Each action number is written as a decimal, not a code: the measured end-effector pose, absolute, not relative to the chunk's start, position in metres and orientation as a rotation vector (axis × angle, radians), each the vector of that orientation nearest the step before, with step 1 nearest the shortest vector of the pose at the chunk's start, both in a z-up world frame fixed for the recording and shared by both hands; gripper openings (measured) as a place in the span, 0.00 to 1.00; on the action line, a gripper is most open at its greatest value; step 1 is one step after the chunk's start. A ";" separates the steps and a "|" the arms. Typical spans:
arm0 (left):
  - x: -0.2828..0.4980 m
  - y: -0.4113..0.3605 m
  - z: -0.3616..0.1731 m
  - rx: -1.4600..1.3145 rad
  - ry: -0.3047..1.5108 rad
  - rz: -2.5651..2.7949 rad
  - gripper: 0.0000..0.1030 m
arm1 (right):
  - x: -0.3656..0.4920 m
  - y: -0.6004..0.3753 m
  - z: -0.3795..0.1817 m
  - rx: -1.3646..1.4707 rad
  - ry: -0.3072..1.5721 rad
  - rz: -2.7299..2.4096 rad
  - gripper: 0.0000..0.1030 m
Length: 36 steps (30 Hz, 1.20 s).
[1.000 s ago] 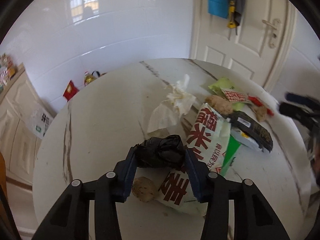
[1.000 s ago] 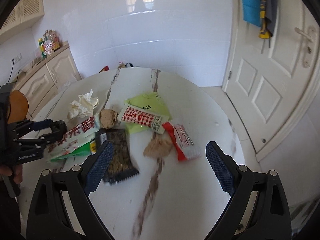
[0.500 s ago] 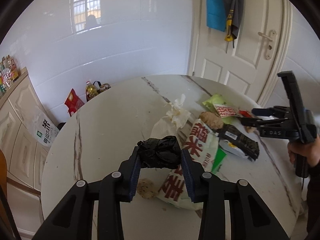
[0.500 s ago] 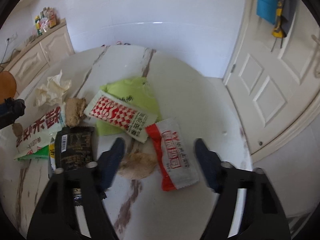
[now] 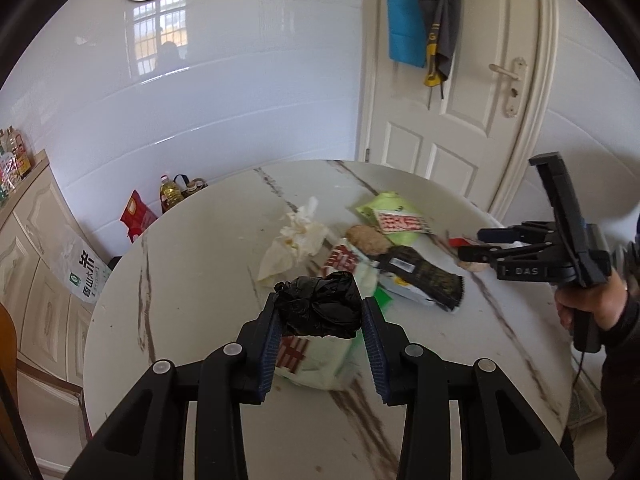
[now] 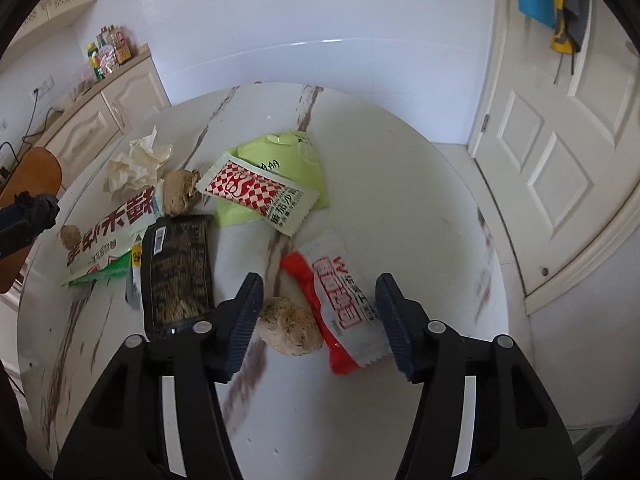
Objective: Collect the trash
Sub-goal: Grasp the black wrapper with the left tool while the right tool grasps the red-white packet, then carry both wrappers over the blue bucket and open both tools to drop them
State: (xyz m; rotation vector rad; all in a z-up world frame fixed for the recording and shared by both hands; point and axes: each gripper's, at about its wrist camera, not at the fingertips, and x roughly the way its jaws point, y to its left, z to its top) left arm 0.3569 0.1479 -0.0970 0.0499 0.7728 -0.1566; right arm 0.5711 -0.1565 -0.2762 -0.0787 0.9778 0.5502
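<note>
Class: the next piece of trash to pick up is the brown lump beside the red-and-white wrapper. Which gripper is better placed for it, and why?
Right. The right gripper has been closing with the brown lump and the wrapper between its fingers, not yet pinched. The left gripper is full, clamped on a black bag.

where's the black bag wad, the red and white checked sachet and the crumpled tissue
black bag wad [image 5: 320, 310], left wrist view, its middle
red and white checked sachet [image 6: 256, 194], right wrist view, checked face
crumpled tissue [image 6: 136, 164], right wrist view, centre folds
</note>
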 end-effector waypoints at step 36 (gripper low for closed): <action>0.341 -0.090 -0.087 0.084 0.789 -0.430 0.34 | 0.455 -0.324 -0.231 0.294 0.785 0.547 0.06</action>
